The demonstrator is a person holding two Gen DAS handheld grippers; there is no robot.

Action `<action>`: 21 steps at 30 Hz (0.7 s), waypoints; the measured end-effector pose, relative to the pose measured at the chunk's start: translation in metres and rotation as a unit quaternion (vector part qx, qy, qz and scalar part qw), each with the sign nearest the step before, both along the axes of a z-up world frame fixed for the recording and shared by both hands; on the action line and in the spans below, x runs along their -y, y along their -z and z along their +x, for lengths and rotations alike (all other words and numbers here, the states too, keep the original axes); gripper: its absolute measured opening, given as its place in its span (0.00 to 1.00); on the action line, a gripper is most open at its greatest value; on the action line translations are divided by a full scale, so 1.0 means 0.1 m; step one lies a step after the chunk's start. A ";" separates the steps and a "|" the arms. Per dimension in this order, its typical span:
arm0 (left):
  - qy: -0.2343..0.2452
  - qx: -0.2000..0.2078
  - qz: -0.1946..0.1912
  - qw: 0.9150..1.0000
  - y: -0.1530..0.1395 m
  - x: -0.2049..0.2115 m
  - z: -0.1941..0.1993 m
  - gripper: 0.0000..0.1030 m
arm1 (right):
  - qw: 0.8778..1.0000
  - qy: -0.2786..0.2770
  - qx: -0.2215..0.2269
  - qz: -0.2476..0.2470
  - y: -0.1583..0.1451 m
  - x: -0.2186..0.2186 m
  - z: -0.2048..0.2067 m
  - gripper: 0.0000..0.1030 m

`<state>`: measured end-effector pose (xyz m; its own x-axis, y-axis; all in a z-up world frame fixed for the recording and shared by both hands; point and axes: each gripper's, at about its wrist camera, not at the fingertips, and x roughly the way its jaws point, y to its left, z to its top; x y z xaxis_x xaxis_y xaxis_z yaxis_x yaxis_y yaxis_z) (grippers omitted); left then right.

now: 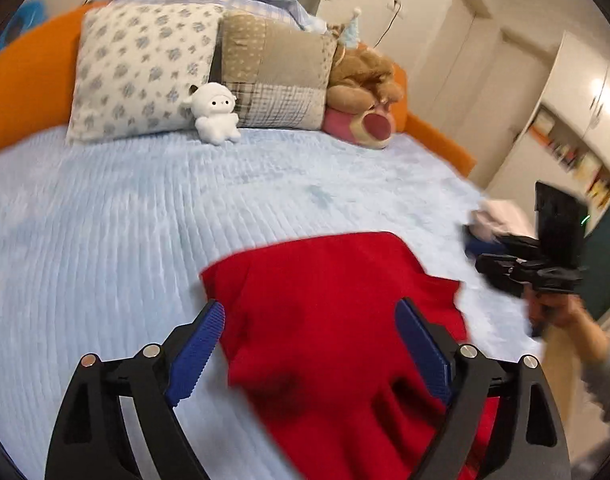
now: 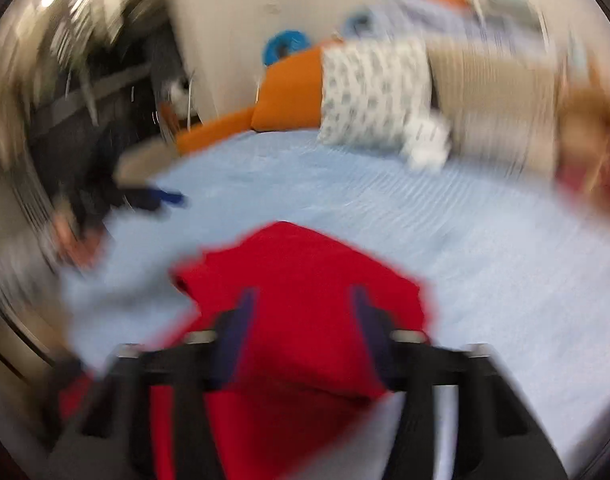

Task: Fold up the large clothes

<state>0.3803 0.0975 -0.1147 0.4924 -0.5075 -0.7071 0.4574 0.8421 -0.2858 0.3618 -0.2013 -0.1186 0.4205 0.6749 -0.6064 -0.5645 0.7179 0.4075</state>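
1. The red garment (image 1: pixel 337 320) lies on the light blue bed (image 1: pixel 145 220), near its front edge and well apart from the pillows (image 1: pixel 145 72).
2. Its far part looks doubled over into a flat panel with fairly straight edges, so at least one fold seems done. The near part bunches into ridges toward the bed's edge, and one side edge is ragged, so I judge the folding part-way: more folds and a smoothing are likely left.
3. The left hand-held gripper (image 1: pixel 311 352) stands wide, its blue pads (image 1: pixel 199 352) well apart above the cloth and gripping nothing.
4. The right hand-held gripper (image 2: pixel 301 332) is badly blurred in its own view. Its fingers there look parted over the red cloth, with no fabric visibly pinched between them. In the left view it (image 1: pixel 485 266) shows from the side, off the garment's right edge, in a person's hand (image 1: pixel 565 312); its tips look close together and empty. I take it as narrow, nearly closed, holding nothing.
5. The left view alone is sharp: it shows the white plush (image 1: pixel 215 114) and the brown-and-pink plush (image 1: pixel 365 96) against the pillows, a small heap of pale and dark cloth (image 1: pixel 493 224) at the bed's right side, and shelves (image 1: pixel 577 160) beyond.
6. The right view alone shows the garment's left side, where a corner (image 2: pixel 185 276) sticks out, the orange bed frame's (image 2: pixel 289 88) left end, and a dark cluttered area (image 2: pixel 85 80) beyond the bed, too smeared to name.
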 end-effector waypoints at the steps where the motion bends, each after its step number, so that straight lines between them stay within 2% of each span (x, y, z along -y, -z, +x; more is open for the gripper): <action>1: 0.001 -0.008 0.016 1.000 0.10 0.14 0.08 0.83 | 1.000 -0.008 -0.003 -0.004 0.05 -0.12 0.02 0.10; 3: 0.006 -0.045 0.031 0.999 0.38 0.34 0.12 0.74 | 0.998 -0.038 0.010 -0.051 0.17 -0.34 -0.08 0.10; 5: 0.021 -0.084 0.023 0.996 0.72 0.48 0.01 0.72 | 0.993 -0.053 0.015 -0.108 0.37 -0.44 -0.17 0.10; 8: 0.017 -0.109 0.028 0.994 1.06 0.60 -0.20 0.72 | 0.975 -0.048 0.024 -0.216 0.81 -0.49 -0.21 0.06; 9: 0.014 -0.105 0.032 0.994 1.11 0.62 -0.26 0.73 | 0.973 -0.050 0.021 -0.223 0.94 -0.46 -0.19 0.03; 11: 0.005 -0.066 0.074 0.995 1.16 0.74 -0.41 0.74 | 0.978 -0.041 0.031 -0.201 1.08 -0.40 -0.18 0.01; 13: -0.003 -0.056 0.080 0.995 1.16 0.75 -0.44 0.74 | 0.980 -0.031 0.037 -0.193 1.11 -0.39 -0.18 0.00; 15: -0.001 -0.060 0.067 0.996 1.14 0.71 -0.43 0.74 | 0.981 -0.031 0.035 -0.188 1.06 -0.38 -0.19 0.00; 16: 0.000 -0.068 0.056 0.996 1.08 0.65 -0.42 0.74 | 0.984 -0.034 0.028 -0.175 0.98 -0.35 -0.21 0.04; 18: -0.003 -0.070 0.020 0.997 0.87 0.51 -0.40 0.74 | 0.991 -0.022 0.026 -0.129 0.72 -0.20 -0.24 0.07; 19: -0.009 -0.058 -0.001 0.998 0.73 0.41 -0.39 0.75 | 0.993 -0.013 0.033 -0.112 0.60 -0.13 -0.24 0.10; 21: -0.029 -0.023 -0.024 0.999 0.44 0.24 -0.29 0.90 | 0.995 0.025 0.047 -0.083 0.39 0.06 -0.17 0.11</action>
<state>0.3511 0.0735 -0.1582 0.4884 -0.5131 -0.7058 0.3942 0.8513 -0.3461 0.3447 -0.2069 -0.1576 0.5113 0.5455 -0.6640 -0.5556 0.7993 0.2288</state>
